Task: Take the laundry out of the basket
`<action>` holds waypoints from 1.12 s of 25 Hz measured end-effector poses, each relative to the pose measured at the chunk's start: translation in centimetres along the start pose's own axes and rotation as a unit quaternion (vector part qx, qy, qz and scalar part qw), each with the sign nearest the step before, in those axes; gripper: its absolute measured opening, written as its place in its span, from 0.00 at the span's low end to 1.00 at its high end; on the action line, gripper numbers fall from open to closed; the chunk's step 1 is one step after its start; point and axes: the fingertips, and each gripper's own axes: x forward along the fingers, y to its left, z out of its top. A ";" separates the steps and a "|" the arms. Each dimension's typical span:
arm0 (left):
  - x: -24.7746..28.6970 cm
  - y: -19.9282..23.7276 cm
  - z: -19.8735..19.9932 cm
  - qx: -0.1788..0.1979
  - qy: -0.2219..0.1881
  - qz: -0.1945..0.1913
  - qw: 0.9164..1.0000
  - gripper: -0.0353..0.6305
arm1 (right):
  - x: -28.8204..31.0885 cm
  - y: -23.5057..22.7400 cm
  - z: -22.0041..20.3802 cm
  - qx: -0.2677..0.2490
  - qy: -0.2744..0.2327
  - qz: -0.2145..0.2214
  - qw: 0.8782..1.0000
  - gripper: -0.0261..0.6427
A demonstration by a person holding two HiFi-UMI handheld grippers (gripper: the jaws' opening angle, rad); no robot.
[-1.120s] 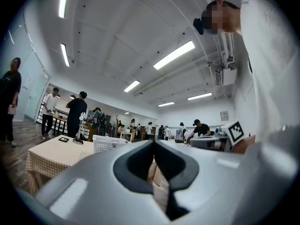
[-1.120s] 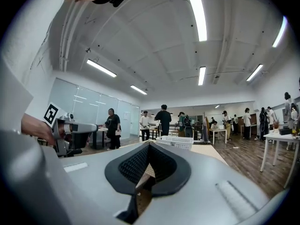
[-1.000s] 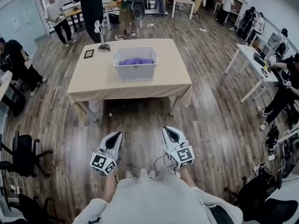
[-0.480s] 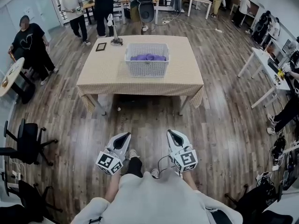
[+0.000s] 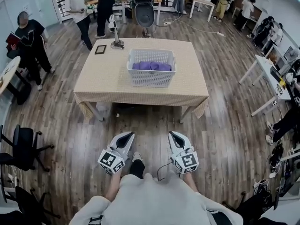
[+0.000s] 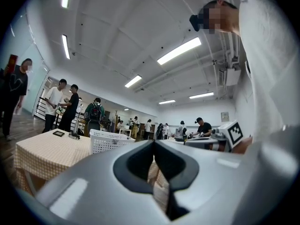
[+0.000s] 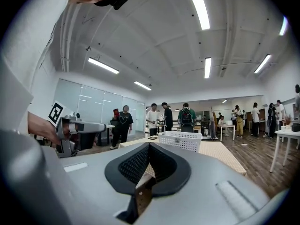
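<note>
Nearest: left gripper [image 5: 124,137] and right gripper [image 5: 175,137] are held low in front of the body, side by side, noses at 12 o'clock. Jaws on both are closed tip to tip with nothing between them. That's a carry posture; no reason to open them this far out. Each gripper's own view looks across at the counter from a distance, not down onto it.

Next out: bare wood floor [image 5: 150,121]. A shoe [image 5: 137,157] shows between the grippers, which looks like mid-step. My read is approach phase, with the task proper not started.

Dead ahead at 12: counter [image 5: 103,86] with a checked cloth, well apart from the grippers and out of reach. A white slotted basket [image 5: 151,80] stands upright about mid-counter, a touch to the right.

The laundry [image 5: 151,66] is inside it: purple fabric lying below the rim. I can't tell how many pieces.

The basket top is open, so going in from above is the obvious route. That means getting up to the near edge first, then opening the jaws.

At 11, on the counter's far-left corner: a small dark frame [image 5: 100,49] lies flat, with a stand-like object [image 5: 116,42] just beside it. Both are apart from the basket, so they shouldn't interfere.

Beyond, 10 to 2: people [image 5: 29,36] standing and more desks. None are on the line to the counter.
</note>
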 end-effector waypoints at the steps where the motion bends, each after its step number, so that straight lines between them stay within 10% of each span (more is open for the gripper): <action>1: 0.9 1.5 0.4 0.001 -0.004 0.000 1.000 0.07 | 1.8 -0.4 0.4 -0.003 -0.002 0.002 1.000 0.04; 13: 9.3 14.6 5.7 0.016 -0.039 -0.034 0.999 0.07 | 17.6 -3.8 6.6 -0.035 -0.034 -0.007 0.999 0.04; 28: 14.0 21.7 2.8 -0.014 -0.006 -0.049 0.999 0.07 | 24.1 -6.4 3.4 -0.004 -0.001 -0.038 0.999 0.04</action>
